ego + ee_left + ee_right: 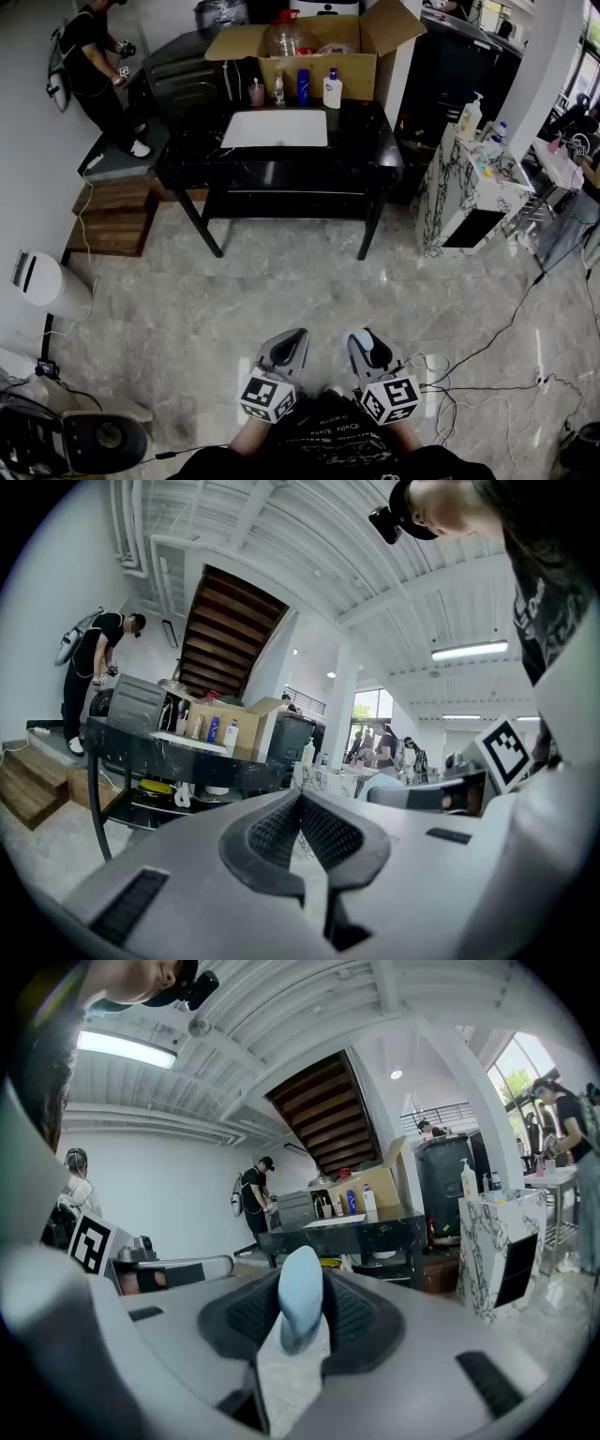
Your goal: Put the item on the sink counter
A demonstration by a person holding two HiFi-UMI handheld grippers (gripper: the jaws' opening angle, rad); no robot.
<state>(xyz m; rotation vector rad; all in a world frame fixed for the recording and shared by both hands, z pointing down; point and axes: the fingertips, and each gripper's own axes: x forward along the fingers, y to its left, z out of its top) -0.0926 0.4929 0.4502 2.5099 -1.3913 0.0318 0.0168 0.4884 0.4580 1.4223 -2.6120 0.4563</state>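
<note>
The sink counter [361, 141] is black, with a white basin [275, 128], and stands far ahead across the floor. It also shows in the left gripper view [155, 750] and the right gripper view [370, 1226]. My right gripper [302, 1283] is shut on a small pale blue item [302, 1302], which stands upright between the dark pads. My left gripper [300, 799] is shut, its pads meeting at the tip with nothing between them. In the head view both grippers, left [292, 337] and right [362, 337], are held side by side close to my body.
A cardboard box [309, 47] and several bottles [332, 89] stand at the counter's back edge. A marble-patterned cabinet [469, 187] is to its right, wooden steps [112, 216] and a person [94, 66] to its left. Cables [487, 366] lie on the floor at right.
</note>
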